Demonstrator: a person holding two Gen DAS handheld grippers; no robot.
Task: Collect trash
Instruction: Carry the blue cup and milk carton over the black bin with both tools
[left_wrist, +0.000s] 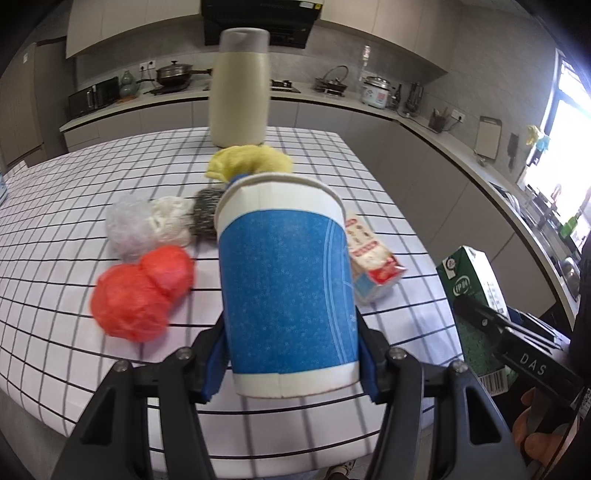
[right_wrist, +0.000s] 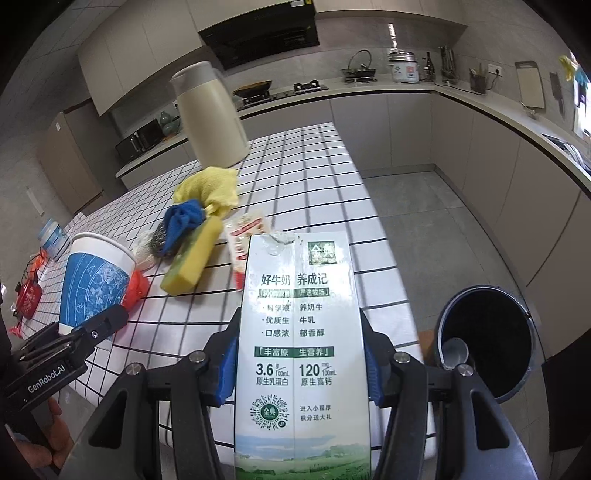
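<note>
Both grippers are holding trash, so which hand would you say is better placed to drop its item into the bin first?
Probably the right: the right gripper holds the milk carton beside the open bin; the left gripper holds the paper cup over the table.

The blue and white cup (left_wrist: 288, 284) looks like matt paper with a finely speckled print. The milk carton (right_wrist: 301, 347) is smooth coated card with a slight sheen, its torn top edge ragged. On the checked tablecloth (left_wrist: 55, 206), which looks smooth, the red bag (left_wrist: 140, 291) is thin, crinkled, glossy plastic and the clear bag (left_wrist: 127, 227) behind it is crumpled film. The scourer (left_wrist: 205, 214) is rough wire wool. The yellow cloth (right_wrist: 208, 190) is soft and ribbed, the blue cloth (right_wrist: 183, 223) fuzzy. The far jug (left_wrist: 240, 92) is matt plastic. The bin (right_wrist: 487, 332) on the right looks like smooth plastic.
</note>
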